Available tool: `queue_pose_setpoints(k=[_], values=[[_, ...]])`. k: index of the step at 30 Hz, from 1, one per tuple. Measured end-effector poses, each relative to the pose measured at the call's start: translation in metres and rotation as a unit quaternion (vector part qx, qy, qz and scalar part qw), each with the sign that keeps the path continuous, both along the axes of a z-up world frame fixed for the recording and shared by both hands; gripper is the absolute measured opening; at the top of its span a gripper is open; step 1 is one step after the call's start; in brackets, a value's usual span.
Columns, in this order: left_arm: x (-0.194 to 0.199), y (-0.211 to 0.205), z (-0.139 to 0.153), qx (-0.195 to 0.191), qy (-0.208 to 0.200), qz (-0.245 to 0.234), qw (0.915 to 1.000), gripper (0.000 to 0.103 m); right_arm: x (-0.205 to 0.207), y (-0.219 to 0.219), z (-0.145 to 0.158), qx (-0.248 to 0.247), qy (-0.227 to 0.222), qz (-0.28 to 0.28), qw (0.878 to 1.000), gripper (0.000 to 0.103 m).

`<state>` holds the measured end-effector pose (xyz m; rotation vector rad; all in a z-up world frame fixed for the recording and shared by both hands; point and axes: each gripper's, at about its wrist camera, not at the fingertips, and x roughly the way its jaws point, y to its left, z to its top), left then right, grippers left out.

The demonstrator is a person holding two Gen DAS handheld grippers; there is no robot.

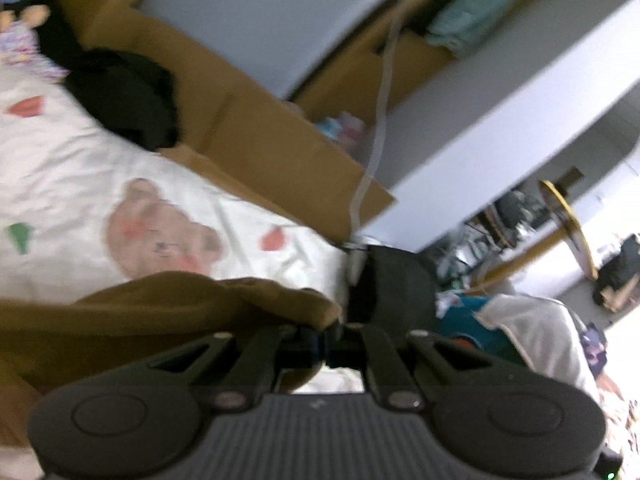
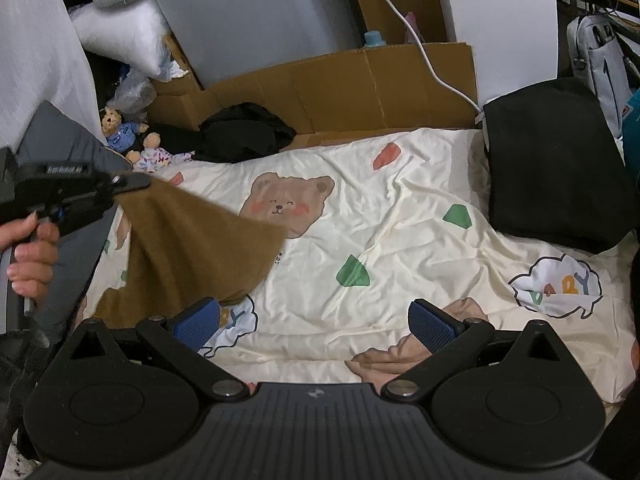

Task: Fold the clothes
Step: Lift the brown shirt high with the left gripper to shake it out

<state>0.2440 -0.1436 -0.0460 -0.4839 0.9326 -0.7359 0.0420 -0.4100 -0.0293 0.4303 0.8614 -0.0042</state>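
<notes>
Left gripper [image 2: 132, 184], at the left edge of the right wrist view, is pinched onto a corner of the brown cloth [image 2: 192, 248], which hangs down over the sheet [image 2: 400, 240]. Right gripper [image 2: 316, 326] at bottom centre is spread wide, holding nothing, blue pads [image 2: 434, 326] just above the sheet.

Left wrist view: heavy motion blur is recorded across the whole frame; the bear print on the bed sheet [image 1: 160, 236] is smeared and edges of the cardboard [image 1: 248, 120] are soft. Strong overexposure is noted at the lower right edge, where detail is washed out to white. Right wrist view: sharp focus and even, diffuse lighting are observed; only soft shadows are seen in the sheet's wrinkles. Fisheye bending is seen at the borders of both views, with dark corners. The black folded garment [image 2: 556, 160] is rendered almost without detail.
</notes>
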Motion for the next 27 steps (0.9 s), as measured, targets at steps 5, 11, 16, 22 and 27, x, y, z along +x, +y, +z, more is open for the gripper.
queue_pose_setpoints(k=[5, 11, 16, 22, 27], values=[[-0.007, -0.048, 0.015, -0.026, -0.009, -0.044, 0.9987, 0.002, -0.008, -0.015, 0.002, 0.006, -0.008, -0.023, 1.000, 0.103], [-0.012, -0.088, 0.042, -0.062, -0.018, -0.078, 0.9949, 0.002, -0.017, -0.030, 0.002, 0.012, -0.013, -0.043, 0.999, 0.103], [-0.011, -0.109, 0.073, -0.093, -0.030, -0.105, 0.9898, 0.002, -0.023, -0.037, 0.004, 0.016, -0.019, -0.054, 0.998, 0.103], [-0.016, -0.128, 0.121, -0.127, -0.060, -0.128, 0.9818, 0.002, -0.028, -0.045, 0.008, 0.022, -0.030, -0.065, 0.997, 0.103], [-0.028, -0.142, 0.157, -0.167, -0.087, -0.152, 0.9703, 0.002, -0.032, -0.048, 0.011, 0.019, -0.036, -0.074, 0.996, 0.103]])
